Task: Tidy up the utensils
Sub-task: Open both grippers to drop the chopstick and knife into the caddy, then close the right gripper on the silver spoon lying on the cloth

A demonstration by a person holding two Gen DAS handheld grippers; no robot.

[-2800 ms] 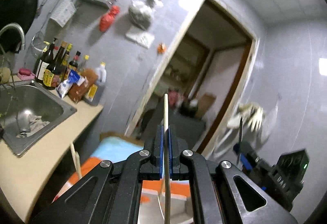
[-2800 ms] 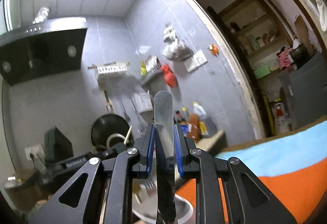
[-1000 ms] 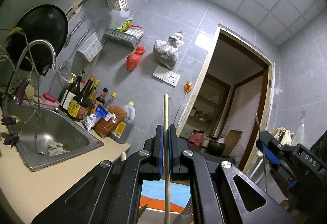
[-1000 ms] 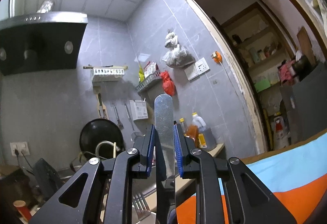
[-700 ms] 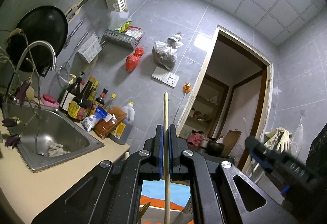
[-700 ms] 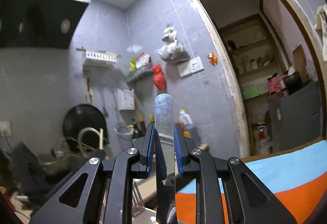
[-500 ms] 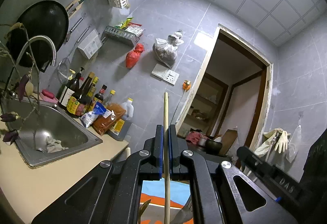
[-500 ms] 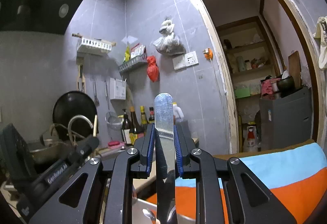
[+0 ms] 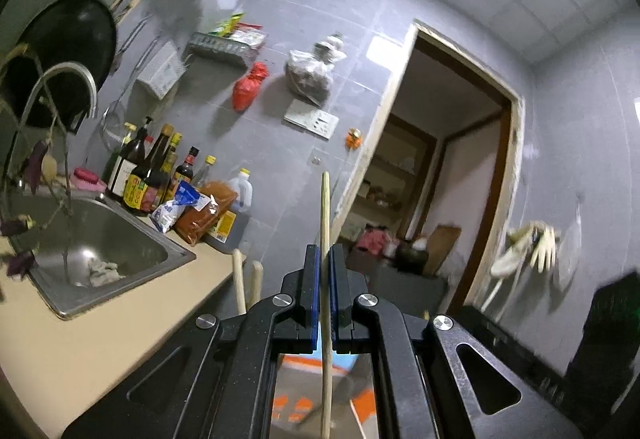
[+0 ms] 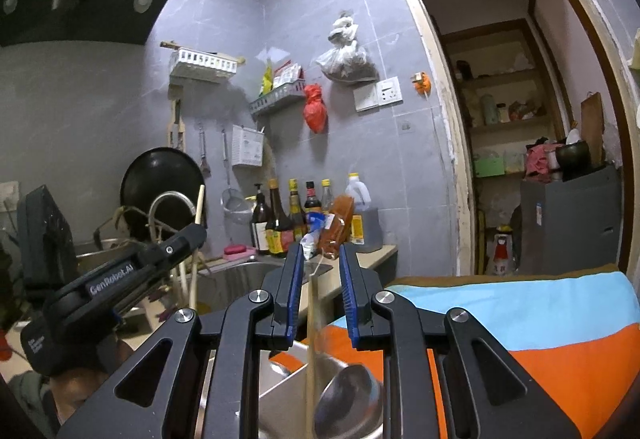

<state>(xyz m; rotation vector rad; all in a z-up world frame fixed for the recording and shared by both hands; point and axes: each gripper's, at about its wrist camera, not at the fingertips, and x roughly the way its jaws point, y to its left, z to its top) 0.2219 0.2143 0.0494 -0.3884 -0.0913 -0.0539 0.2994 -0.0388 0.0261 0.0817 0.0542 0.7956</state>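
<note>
My left gripper (image 9: 325, 255) is shut on a thin wooden chopstick (image 9: 325, 207) that stands upright between its blue pads. The right wrist view shows the same left gripper (image 10: 196, 235) at the left, with the chopstick (image 10: 199, 207) sticking up from it. My right gripper (image 10: 319, 271) stands with its jaws apart and no pad touching anything. A pale blurred stick (image 10: 310, 343) shows in the gap. Below it a metal spoon (image 10: 348, 395) lies in a steel container (image 10: 280, 387). Two more chopstick tips (image 9: 238, 271) rise at the left of my left gripper.
A steel sink (image 9: 100, 239) with a curved tap (image 9: 68, 79) is set in the beige counter (image 9: 100, 339). Sauce bottles (image 10: 288, 227) and packets stand behind it. A black wok (image 10: 160, 179) hangs on the wall. An orange and blue cloth (image 10: 540, 319) lies at the right, and behind it is a doorway (image 10: 520, 119).
The flat metal handle that stood between my right gripper's pads is gone from them, and the spoon now lies in the container below. The left gripper keeps hold of its chopstick.
</note>
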